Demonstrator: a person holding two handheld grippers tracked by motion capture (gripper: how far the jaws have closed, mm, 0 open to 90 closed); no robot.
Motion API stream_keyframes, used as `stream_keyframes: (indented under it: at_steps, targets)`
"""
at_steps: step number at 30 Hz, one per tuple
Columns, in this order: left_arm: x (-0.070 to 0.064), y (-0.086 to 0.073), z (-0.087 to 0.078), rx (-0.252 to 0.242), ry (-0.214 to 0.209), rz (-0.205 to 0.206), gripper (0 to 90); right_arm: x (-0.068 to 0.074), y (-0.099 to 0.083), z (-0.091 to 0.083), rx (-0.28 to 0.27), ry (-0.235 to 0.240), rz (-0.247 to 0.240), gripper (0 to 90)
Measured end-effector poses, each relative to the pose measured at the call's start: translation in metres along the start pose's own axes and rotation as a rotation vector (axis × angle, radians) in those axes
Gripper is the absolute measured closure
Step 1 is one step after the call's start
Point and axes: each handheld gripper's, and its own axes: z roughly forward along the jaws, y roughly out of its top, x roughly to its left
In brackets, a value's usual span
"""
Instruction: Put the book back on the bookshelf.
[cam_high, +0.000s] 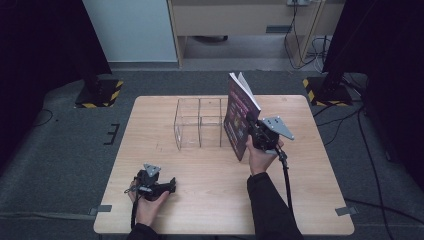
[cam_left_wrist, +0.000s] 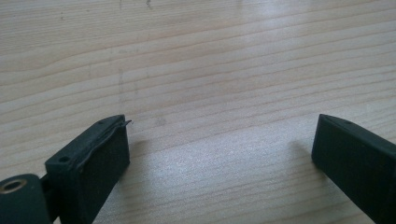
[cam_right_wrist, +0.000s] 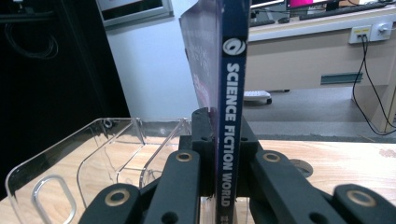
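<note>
A magazine (cam_high: 240, 112) with a dark purple cover stands upright at the right end of a clear acrylic divided holder (cam_high: 199, 124). My right gripper (cam_high: 251, 129) is shut on its spine; the spine (cam_right_wrist: 230, 107) reads "SCIENCE FICTION WORLD" between the black jaws. The clear holder (cam_right_wrist: 93, 158) lies to the left of the magazine in the right gripper view. My left gripper (cam_high: 170, 185) rests low over the near left of the table, held by a hand. Its jaws stand wide open over bare wood (cam_left_wrist: 219, 116) with nothing between them.
The wooden table (cam_high: 165, 155) stands on grey carpet. Black stand bases with yellow-black tape (cam_high: 100, 92) (cam_high: 325, 90) sit beyond the far corners. A desk with cables (cam_high: 300, 35) lies behind. A cable (cam_high: 287, 185) trails from the right gripper.
</note>
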Motion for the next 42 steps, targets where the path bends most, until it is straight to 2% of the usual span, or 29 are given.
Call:
stream_keyframes:
  at_steps: [8,16,25,32,33,37,42]
  targets:
    - [0.000,0.000,0.000,-0.001,0.001,0.000,3.3,0.005,-0.005,0.001,-0.004,-0.033,-0.033,84.2]
    - [0.000,0.000,0.000,0.000,0.001,0.000,3.3,0.006,-0.003,-0.001,0.025,-0.035,-0.054,82.6]
    - [0.000,0.000,0.000,-0.001,0.001,0.000,3.3,0.003,-0.002,0.000,0.045,-0.010,-0.057,74.0]
    - [0.000,0.000,0.000,0.000,0.001,0.000,3.3,0.001,-0.001,0.001,0.053,-0.017,-0.075,64.9]
    - [0.000,0.000,0.000,0.000,0.000,-0.001,3.3,0.000,-0.001,0.000,0.050,-0.022,-0.078,64.9]
    - [0.000,0.000,0.000,0.000,0.001,0.000,3.3,-0.005,0.001,-0.002,0.067,-0.040,-0.078,77.5]
    - [0.000,0.000,0.000,0.000,0.000,-0.001,3.3,-0.005,0.001,-0.002,0.069,-0.032,-0.064,77.7]
